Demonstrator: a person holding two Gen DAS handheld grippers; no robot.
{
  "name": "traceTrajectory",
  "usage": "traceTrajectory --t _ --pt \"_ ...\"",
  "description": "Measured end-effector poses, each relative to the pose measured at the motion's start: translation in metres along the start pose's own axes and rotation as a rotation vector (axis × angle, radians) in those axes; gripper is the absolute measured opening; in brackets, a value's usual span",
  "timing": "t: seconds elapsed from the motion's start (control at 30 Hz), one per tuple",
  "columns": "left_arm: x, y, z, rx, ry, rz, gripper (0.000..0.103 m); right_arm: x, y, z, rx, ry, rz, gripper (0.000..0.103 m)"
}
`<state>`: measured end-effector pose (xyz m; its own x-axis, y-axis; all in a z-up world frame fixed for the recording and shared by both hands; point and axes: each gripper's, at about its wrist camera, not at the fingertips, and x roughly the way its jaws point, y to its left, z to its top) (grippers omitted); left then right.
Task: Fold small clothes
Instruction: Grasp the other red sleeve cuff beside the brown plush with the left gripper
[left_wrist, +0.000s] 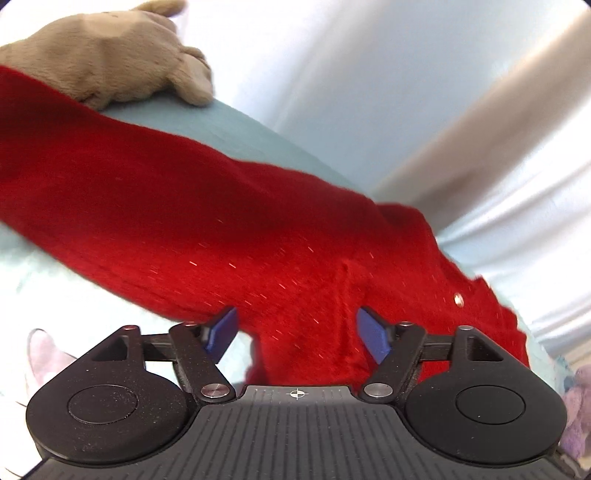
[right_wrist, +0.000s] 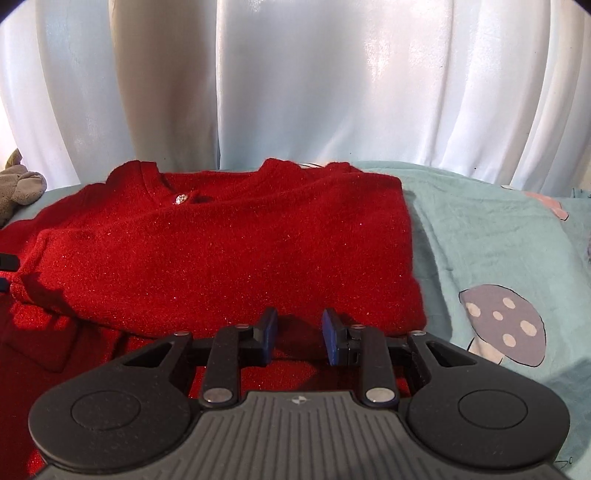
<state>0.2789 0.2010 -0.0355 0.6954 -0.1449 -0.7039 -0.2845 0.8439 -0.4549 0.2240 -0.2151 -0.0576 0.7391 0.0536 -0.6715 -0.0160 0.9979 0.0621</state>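
A small red glittery sweater (right_wrist: 229, 251) with a silver button (right_wrist: 180, 199) lies on a pale teal sheet (right_wrist: 480, 229). Its right side is folded over the body. My right gripper (right_wrist: 299, 332) is open and empty, low over the sweater's near edge. In the left wrist view the sweater (left_wrist: 207, 221) fills the middle, tilted and motion-blurred, with its button (left_wrist: 458, 298) at the right. My left gripper (left_wrist: 297, 334) is open, its blue pads (left_wrist: 373, 334) spread over the red cloth, holding nothing.
A grey-brown plush toy (left_wrist: 110, 62) lies on the sheet beyond the sweater, also at the left edge of the right wrist view (right_wrist: 18, 188). White curtains (right_wrist: 314, 81) hang behind. The sheet carries a mushroom print (right_wrist: 502, 321).
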Motion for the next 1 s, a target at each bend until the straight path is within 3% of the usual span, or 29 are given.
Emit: traceTrajectory --t 0.17,0.27,0.43,0.5,0.53,0.9,1.0 --pt "-0.037 0.101 0.024 -0.292 -0.182 0.110 0.083 -0.020 -0.002 -0.004 0.015 -0.048 0.041 0.040" --pt "-0.056 0.152 0.032 -0.407 -0.286 0.201 0.078 -0.029 -0.003 -0.006 0.032 -0.055 0.069 0.044" --pt "-0.067 0.221 0.035 -0.620 -0.408 0.183 0.070 -0.033 0.003 -0.005 0.036 -0.042 0.096 0.045" --pt "-0.065 0.241 0.037 -0.687 -0.414 0.167 0.068 -0.035 0.008 -0.004 0.027 -0.044 0.101 0.046" --pt "-0.062 0.250 0.038 -0.702 -0.420 0.156 0.064 -0.035 0.011 -0.003 0.024 -0.044 0.102 0.047" --pt "-0.044 0.296 0.056 -0.733 -0.565 0.039 0.060 -0.037 0.032 -0.002 0.011 -0.031 0.090 0.051" --pt "-0.042 0.300 0.059 -0.730 -0.561 0.033 0.052 -0.036 0.041 -0.002 -0.011 -0.023 0.084 0.051"
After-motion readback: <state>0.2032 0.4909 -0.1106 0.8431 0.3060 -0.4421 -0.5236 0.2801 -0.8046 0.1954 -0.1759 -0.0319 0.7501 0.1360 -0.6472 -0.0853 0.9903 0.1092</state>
